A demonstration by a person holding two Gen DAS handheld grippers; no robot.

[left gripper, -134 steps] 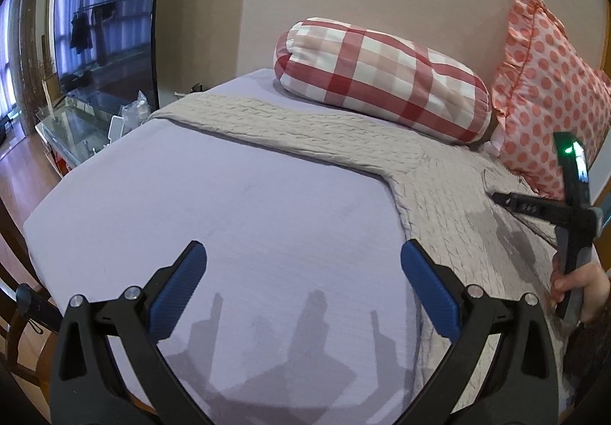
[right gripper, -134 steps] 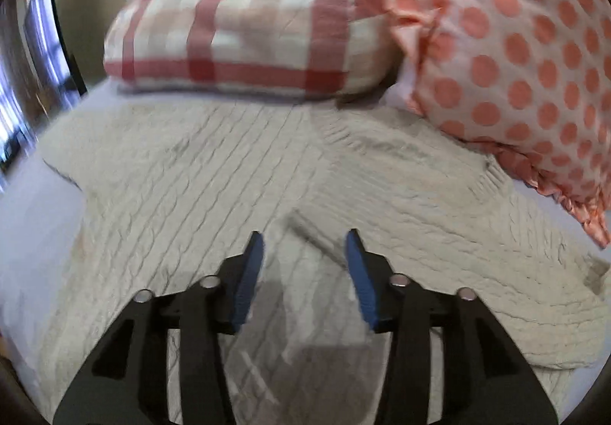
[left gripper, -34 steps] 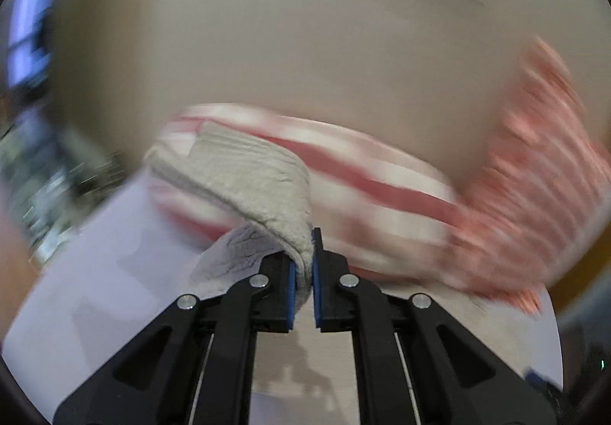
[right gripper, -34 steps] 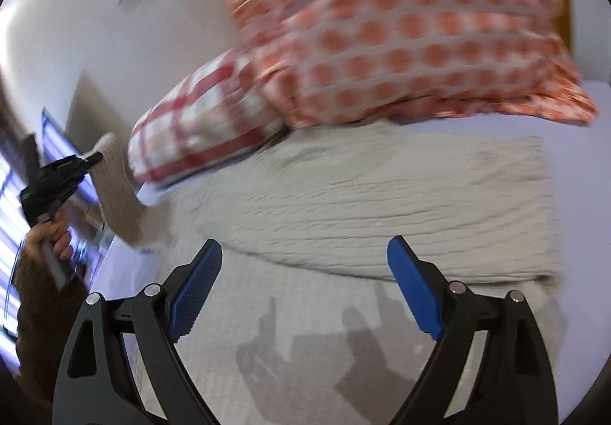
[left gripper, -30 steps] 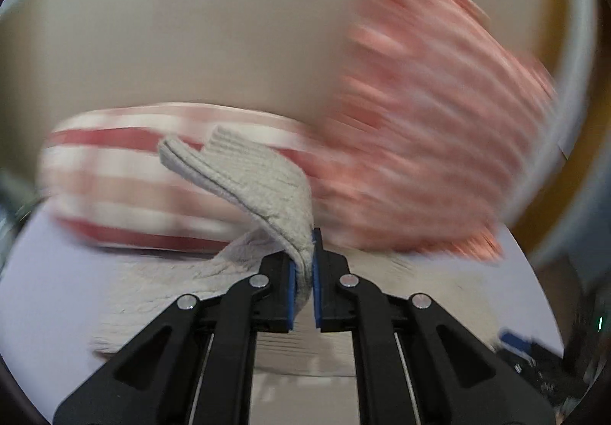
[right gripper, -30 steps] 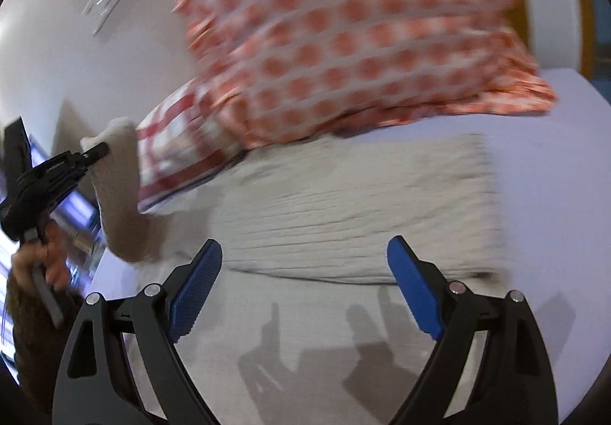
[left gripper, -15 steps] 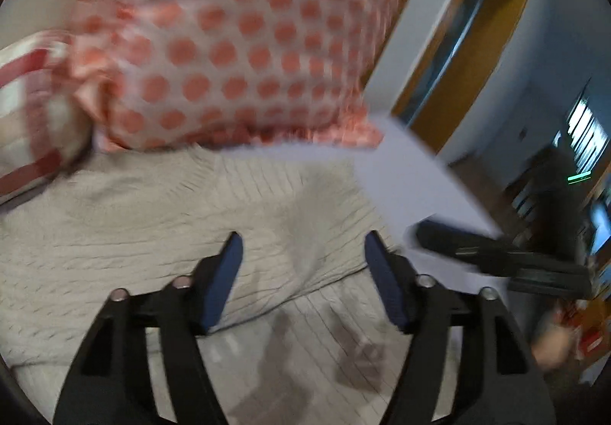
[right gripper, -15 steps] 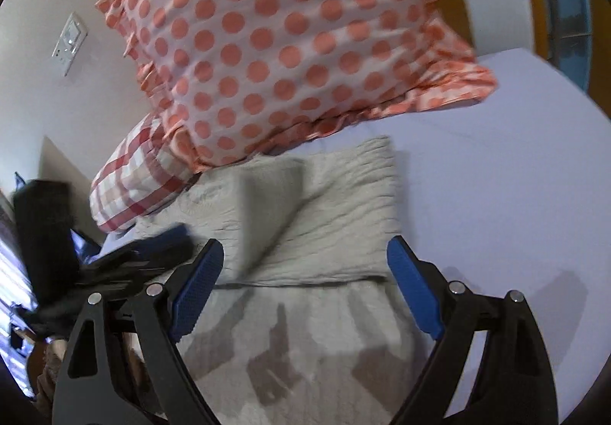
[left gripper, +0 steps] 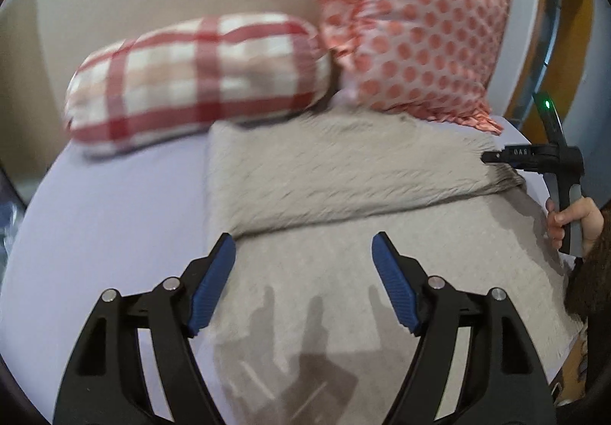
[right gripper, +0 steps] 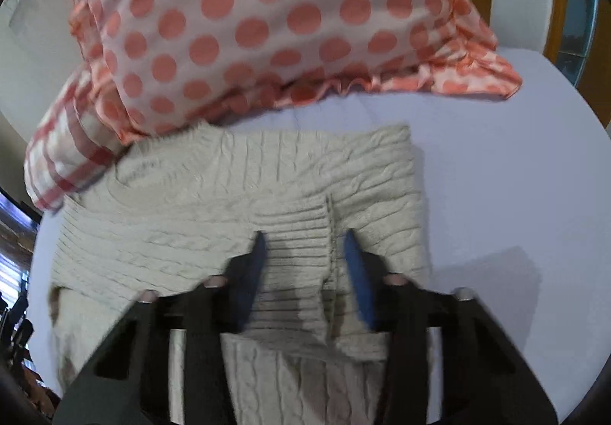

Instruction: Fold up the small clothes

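Note:
A cream cable-knit sweater [left gripper: 343,176] lies on the lilac bed, with a sleeve folded across its chest. My left gripper [left gripper: 303,272] is open and empty, held above the sweater's lower body. My right gripper [right gripper: 303,253] is open, low over the ribbed cuff [right gripper: 298,230] of the folded sleeve, its fingers either side of the cuff. In the left wrist view the right gripper [left gripper: 492,157] reaches in from the right, its tip at the sweater's right edge. The sweater also shows in the right wrist view [right gripper: 172,218].
A red-and-white checked bolster pillow [left gripper: 194,77] and a pink polka-dot pillow [left gripper: 416,35] lean at the head of the bed, just behind the sweater. Bare lilac sheet [left gripper: 107,218] lies left of the sweater, and more sheet [right gripper: 496,176] lies to its right.
My left gripper let go of the sleeve it carried across the sweater, opened, and pulled back over the lower body. My right gripper moved down onto the folded sleeve's cuff and narrowed.

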